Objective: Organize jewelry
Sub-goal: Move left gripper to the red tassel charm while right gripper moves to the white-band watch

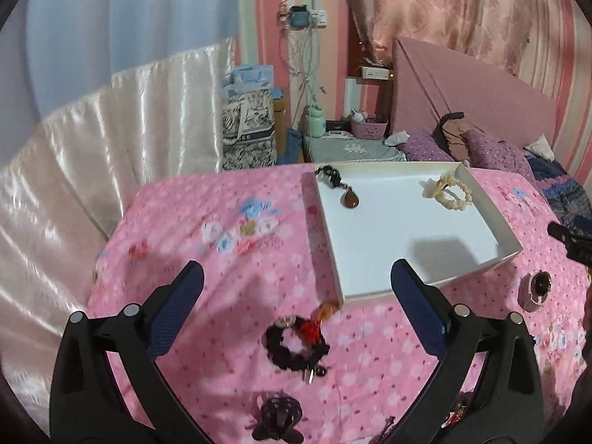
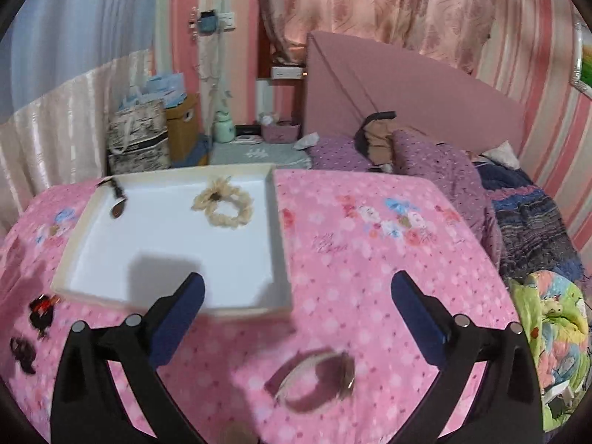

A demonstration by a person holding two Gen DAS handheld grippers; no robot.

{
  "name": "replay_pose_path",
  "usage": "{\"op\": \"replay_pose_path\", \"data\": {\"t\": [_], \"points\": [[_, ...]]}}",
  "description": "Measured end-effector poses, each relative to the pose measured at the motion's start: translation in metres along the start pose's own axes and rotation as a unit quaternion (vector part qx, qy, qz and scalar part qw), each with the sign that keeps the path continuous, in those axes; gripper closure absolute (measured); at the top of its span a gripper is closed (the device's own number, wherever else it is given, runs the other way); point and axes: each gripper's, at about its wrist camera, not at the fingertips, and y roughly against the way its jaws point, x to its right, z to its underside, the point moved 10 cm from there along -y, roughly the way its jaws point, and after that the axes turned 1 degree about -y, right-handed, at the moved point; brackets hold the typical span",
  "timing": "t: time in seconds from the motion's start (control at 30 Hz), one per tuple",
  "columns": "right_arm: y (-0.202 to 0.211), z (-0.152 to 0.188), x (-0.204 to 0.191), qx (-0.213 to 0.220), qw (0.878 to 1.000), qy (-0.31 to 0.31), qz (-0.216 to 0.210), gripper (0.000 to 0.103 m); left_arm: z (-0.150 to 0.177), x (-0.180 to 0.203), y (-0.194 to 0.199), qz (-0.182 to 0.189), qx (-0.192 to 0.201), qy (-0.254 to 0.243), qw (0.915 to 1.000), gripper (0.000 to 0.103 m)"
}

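Note:
A white shallow box [image 1: 510,248] [image 2: 281,222] lies on the pink floral bedspread. In it are a cream bead bracelet [image 1: 453,190] [image 2: 224,203] and a brown pendant on a dark cord [image 1: 349,198] [image 2: 117,207]. My left gripper [image 1: 296,277] is open above a black scrunchie with a red tassel [image 1: 296,344] and an amber bead [image 1: 327,309]. A dark hair claw [image 1: 277,416] lies nearer. My right gripper [image 2: 298,285] is open above a blurred dark bangle [image 2: 318,377].
A small pink round case [image 1: 534,290] lies right of the box. The other gripper's tip [image 1: 569,238] shows at the right edge. The scrunchie [image 2: 40,312] and claw [image 2: 24,355] show far left. Pillows [image 2: 436,162] and a green blanket [image 2: 551,333] lie to the right.

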Motion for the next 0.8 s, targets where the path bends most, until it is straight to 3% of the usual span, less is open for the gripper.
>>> {"op": "replay_pose_path", "data": {"t": [0.17, 0.3, 0.5, 0.7, 0.8], "points": [[0.007, 0.015, -0.005, 0.0, 1.0, 0.005, 0.01, 0.002, 0.014, -0.008, -0.006, 0.006, -0.018, 0.026, 0.9995, 0.003], [0.006, 0.031, 0.0, -0.001, 0.998, 0.01, 0.06, 0.002, 0.029, -0.012, -0.013, 0.002, -0.044, 0.032, 0.9985, 0.003], [-0.011, 0.054, 0.004, -0.033, 0.997, 0.015, 0.066, 0.002, 0.053, -0.003, -0.039, 0.009, -0.077, 0.028, 0.9966, 0.003], [-0.026, 0.069, 0.003, -0.069, 0.997, 0.003, 0.029, 0.002, 0.067, 0.009, -0.064, 0.015, -0.098, 0.023, 0.9948, 0.004], [-0.029, 0.075, -0.002, -0.073, 0.997, -0.002, 0.002, 0.002, 0.07, 0.014, -0.073, 0.01, -0.106, 0.012, 0.9943, 0.014]]}}
